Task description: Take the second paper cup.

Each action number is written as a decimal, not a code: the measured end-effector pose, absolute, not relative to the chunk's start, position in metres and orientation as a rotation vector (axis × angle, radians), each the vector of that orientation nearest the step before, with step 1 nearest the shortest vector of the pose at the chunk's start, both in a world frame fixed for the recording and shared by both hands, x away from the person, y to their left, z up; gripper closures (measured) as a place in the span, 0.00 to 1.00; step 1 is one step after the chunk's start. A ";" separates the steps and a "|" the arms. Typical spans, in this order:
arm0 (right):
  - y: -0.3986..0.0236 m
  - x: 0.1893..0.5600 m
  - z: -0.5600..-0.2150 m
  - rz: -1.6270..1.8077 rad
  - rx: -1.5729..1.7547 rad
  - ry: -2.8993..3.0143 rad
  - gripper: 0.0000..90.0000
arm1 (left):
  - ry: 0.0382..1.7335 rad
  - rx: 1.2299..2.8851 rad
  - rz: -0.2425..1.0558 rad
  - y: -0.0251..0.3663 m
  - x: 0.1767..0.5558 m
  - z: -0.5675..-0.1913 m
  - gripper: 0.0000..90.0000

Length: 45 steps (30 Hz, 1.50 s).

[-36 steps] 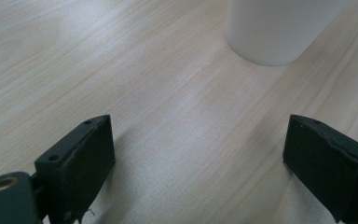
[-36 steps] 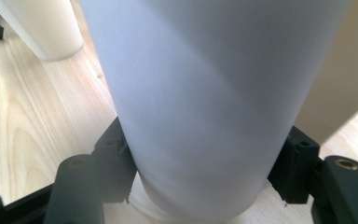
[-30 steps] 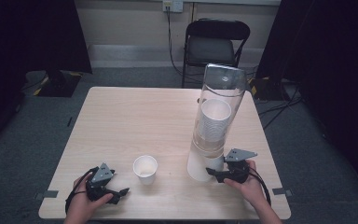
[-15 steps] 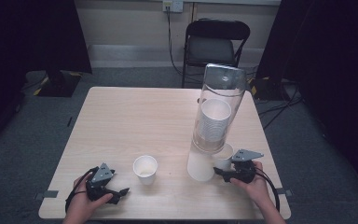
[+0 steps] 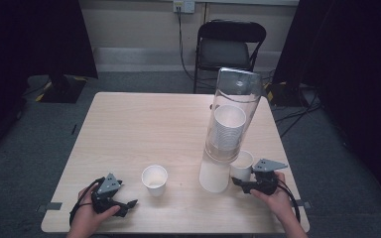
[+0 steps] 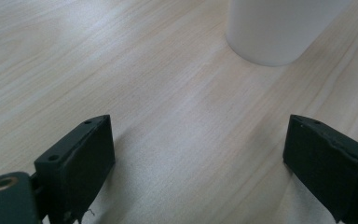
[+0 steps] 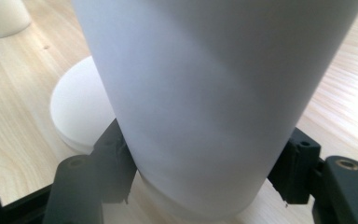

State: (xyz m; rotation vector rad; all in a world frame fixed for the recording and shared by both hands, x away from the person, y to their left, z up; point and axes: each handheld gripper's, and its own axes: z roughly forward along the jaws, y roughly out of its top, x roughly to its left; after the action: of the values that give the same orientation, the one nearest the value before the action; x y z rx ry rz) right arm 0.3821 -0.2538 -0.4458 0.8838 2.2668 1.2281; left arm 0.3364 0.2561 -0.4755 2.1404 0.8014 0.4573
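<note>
Your right hand-held gripper (image 5: 241, 184) is clamped on a white paper cup (image 5: 241, 165), one jaw pressing each side of its lower wall. That cup stands at the near right of the tabletop (image 5: 139, 129), just beside the white base (image 5: 214, 176) of the clear cup dispenser (image 5: 230, 116), which holds a stack of cups. Your left hand-held gripper (image 5: 129, 204) rests at the near left, jaws wide apart with bare wood between them. A second paper cup (image 5: 155, 179) stands upright just ahead of it, untouched.
</note>
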 end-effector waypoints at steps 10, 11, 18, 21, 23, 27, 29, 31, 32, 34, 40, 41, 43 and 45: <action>-0.255 0.381 -0.453 1.129 0.893 2.312 0.38 | 0.801 2.141 0.458 0.256 0.336 -0.476 0.09; -0.256 0.381 -0.454 1.122 0.892 2.319 0.38 | 0.801 2.141 0.458 0.256 0.336 -0.476 0.09; -0.262 0.382 -0.459 1.123 0.931 2.332 0.38 | 0.801 2.141 0.458 0.256 0.336 -0.476 0.09; -0.262 0.382 -0.459 1.109 0.912 2.335 0.37 | 0.801 2.141 0.458 0.256 0.336 -0.476 0.09; -0.261 0.382 -0.459 1.099 0.896 2.335 0.37 | 0.801 2.141 0.458 0.256 0.336 -0.476 0.09; -0.261 0.381 -0.459 1.096 0.895 2.337 0.35 | 0.801 2.141 0.457 0.256 0.336 -0.476 0.09; -0.262 0.381 -0.460 1.095 0.900 2.338 0.30 | 0.802 2.142 0.457 0.256 0.336 -0.476 0.09; -0.262 0.381 -0.460 1.077 0.921 2.332 0.23 | 0.805 2.136 0.456 0.256 0.336 -0.476 0.09; -0.263 0.381 -0.460 1.074 0.918 2.333 0.23 | 0.804 2.137 0.456 0.256 0.336 -0.476 0.09; -0.263 0.380 -0.460 1.070 0.909 2.343 0.21 | 0.807 2.135 0.455 0.256 0.336 -0.476 0.09; -0.270 0.376 -0.457 1.037 0.889 2.392 0.16 | 0.805 2.134 0.453 0.255 0.336 -0.476 0.08; -0.273 0.375 -0.456 1.040 0.914 2.382 0.17 | 0.805 2.134 0.453 0.255 0.336 -0.476 0.08; -0.277 0.374 -0.455 1.052 0.927 2.383 0.16 | 0.805 2.134 0.453 0.255 0.336 -0.476 0.08; -0.283 0.373 -0.453 1.066 0.916 2.382 0.16 | 0.805 2.135 0.453 0.255 0.336 -0.476 0.08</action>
State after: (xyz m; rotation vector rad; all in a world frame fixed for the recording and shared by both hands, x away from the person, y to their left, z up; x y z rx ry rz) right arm 0.3725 -0.2825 -0.4527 0.9159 2.3821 1.0655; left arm 0.3365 0.2550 -0.4760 2.1349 0.8046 0.4528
